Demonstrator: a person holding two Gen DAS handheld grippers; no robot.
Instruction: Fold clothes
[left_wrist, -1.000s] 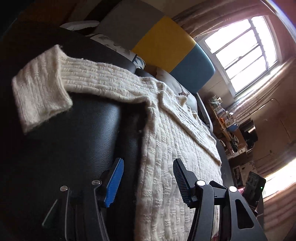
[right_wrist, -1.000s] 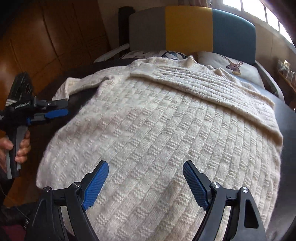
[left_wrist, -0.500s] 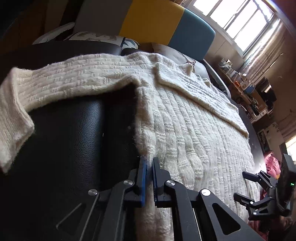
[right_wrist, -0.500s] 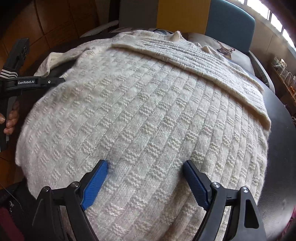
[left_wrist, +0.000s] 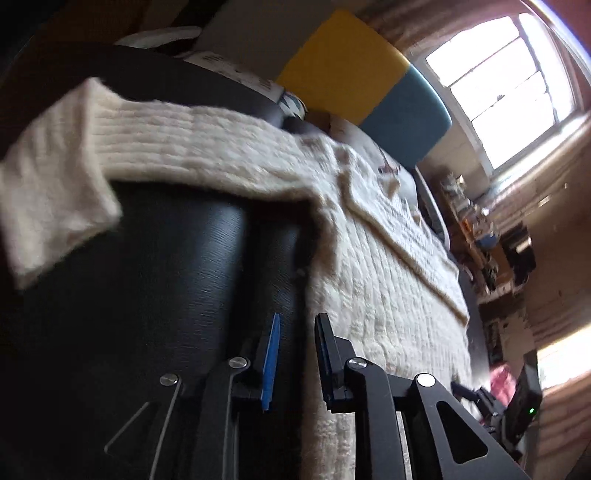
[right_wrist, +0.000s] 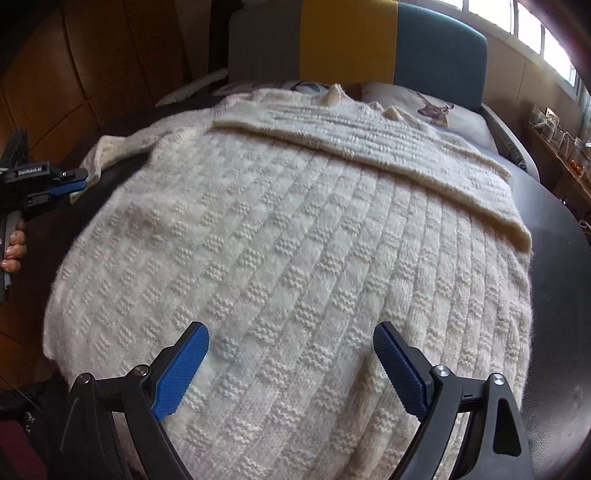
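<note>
Cream knit sweater (right_wrist: 295, 236) lying spread flat on black leather surface (left_wrist: 155, 288), one sleeve (left_wrist: 177, 147) stretching out sideways, other sleeve (right_wrist: 369, 147) lying folded across body. Left gripper (left_wrist: 295, 354) hovering at sweater's side edge, jaws narrowly parted, nothing visibly pinched between them. Right gripper (right_wrist: 291, 365) hanging over hem, jaws spread wide, holding nothing. Hand (right_wrist: 13, 247) gripping left tool's handle. Deer-print pillow (right_wrist: 436, 110) lying beyond collar. No containers showing clearly.
</note>
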